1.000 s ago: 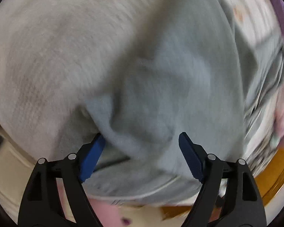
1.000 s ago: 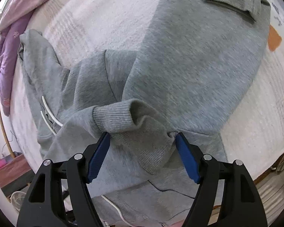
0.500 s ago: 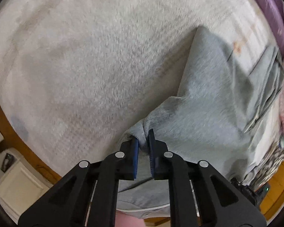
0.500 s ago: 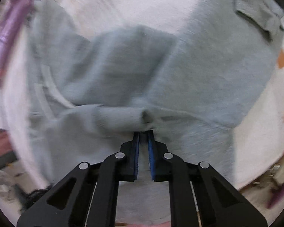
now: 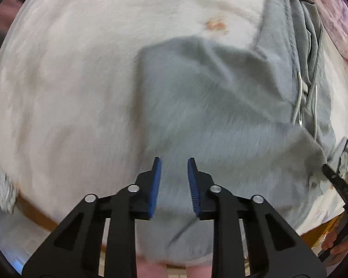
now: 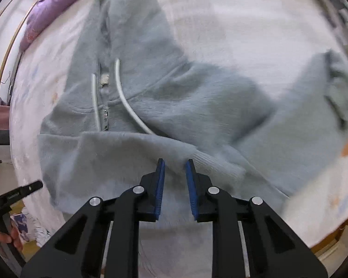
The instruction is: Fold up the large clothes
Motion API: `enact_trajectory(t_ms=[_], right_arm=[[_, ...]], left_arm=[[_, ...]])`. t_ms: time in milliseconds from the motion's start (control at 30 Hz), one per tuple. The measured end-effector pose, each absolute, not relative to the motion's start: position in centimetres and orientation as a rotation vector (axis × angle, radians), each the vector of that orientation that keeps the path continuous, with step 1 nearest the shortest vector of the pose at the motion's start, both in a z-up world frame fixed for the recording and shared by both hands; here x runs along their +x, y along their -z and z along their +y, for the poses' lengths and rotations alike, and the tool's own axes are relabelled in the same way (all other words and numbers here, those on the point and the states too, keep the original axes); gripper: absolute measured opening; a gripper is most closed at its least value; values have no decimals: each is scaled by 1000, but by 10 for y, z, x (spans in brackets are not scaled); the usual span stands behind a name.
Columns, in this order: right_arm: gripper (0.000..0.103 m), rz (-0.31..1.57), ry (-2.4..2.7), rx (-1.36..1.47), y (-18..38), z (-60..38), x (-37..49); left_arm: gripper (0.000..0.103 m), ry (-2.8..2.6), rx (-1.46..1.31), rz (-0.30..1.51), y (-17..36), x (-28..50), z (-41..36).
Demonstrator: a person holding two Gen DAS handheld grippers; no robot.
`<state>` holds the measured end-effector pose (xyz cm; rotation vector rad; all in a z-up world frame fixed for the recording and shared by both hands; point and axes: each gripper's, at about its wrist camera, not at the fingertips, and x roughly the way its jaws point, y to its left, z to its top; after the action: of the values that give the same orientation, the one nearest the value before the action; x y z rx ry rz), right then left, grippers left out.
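A grey zip hoodie lies spread on the white bed cover, its white drawstrings at the right. My left gripper points down over the hoodie's body; its jaws are opening, with a clear gap and no cloth pinched. In the right wrist view the hoodie shows its drawstrings and a sleeve folded across the chest, ending in a ribbed cuff. My right gripper hovers just beside that cuff, jaws opening and holding nothing.
A purple blanket lies along the far edge of the bed. The wooden bed frame runs along the near side. The other gripper's black finger and a hand show at the left edge.
Both grippers went from wide open around cloth to shut on it, and their jaws now stand slightly apart with no cloth in them. The sleeve now lies across the hoodie's chest.
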<state>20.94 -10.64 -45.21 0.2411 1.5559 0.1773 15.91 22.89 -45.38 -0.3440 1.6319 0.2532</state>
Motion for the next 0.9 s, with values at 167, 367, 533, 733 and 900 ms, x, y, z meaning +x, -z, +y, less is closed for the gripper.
enact_trajectory(t_ms=[167, 367, 533, 733, 900], right_arm=[[0, 1617, -63, 410, 504, -130, 235], [6, 1741, -71, 352, 474, -143, 215], [6, 1768, -79, 243, 502, -144, 181], [10, 1766, -54, 322, 480, -160, 189], [72, 1690, -83, 322, 427, -162, 197]], left_arm=[[21, -293, -315, 1705, 514, 201, 237], [21, -222, -299, 1758, 478, 172, 245], [16, -242, -313, 1849, 511, 122, 248], [24, -222, -303, 1780, 479, 110, 256], [71, -236, -278, 1701, 416, 123, 303]])
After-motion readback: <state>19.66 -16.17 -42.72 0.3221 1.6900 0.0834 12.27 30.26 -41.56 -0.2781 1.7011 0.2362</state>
